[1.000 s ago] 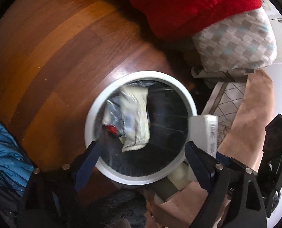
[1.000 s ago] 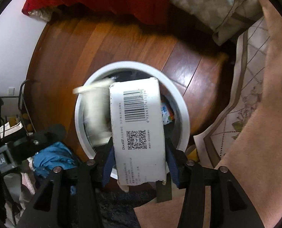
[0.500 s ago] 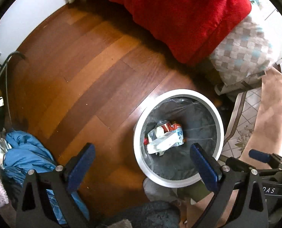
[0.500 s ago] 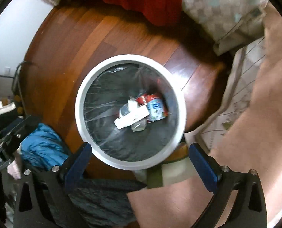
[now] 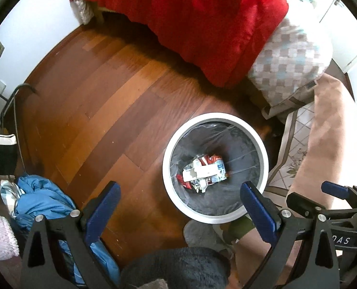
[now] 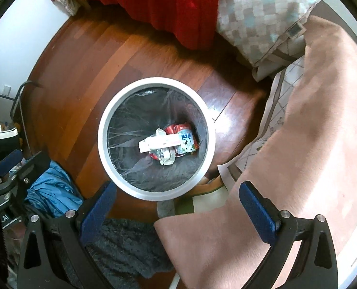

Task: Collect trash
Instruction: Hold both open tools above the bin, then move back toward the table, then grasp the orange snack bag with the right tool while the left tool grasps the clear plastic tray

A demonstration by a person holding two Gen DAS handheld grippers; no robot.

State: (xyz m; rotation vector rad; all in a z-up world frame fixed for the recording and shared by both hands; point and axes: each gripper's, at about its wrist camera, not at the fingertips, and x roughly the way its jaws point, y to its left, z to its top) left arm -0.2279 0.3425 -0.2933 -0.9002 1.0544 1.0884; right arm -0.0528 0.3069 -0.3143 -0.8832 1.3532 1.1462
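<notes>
A round white bin (image 5: pixel 166 168) (image 6: pixel 102 142) with a dark liner stands on the wood floor, seen from above in both views. At its bottom lies trash: a long white box (image 5: pixel 206 170) (image 6: pixel 159 143), a red can (image 6: pixel 171 129), a blue-and-white carton (image 6: pixel 187 142) and crumpled wrappers. My left gripper (image 5: pixel 179 190) hangs high above the bin's near-left edge, open, nothing between its blue pads. My right gripper (image 6: pixel 177 189) hovers above the bin's near rim, open and empty too. Each gripper shows at the edge of the other's view.
A bed with a red blanket (image 5: pixel 202 19) and a checked pillow (image 5: pixel 291 60) lies behind the bin. A pink blanket (image 6: pixel 310 132) and a patterned mat (image 5: pixel 296 142) are on the right. A blue garment (image 5: pixel 41 200) and a dark fuzzy slipper (image 6: pixel 123 245) lie near.
The right gripper opened and let go of the white box, which now lies in the bin with the wrapper that fell from the left. Both grippers rose away from the bin.
</notes>
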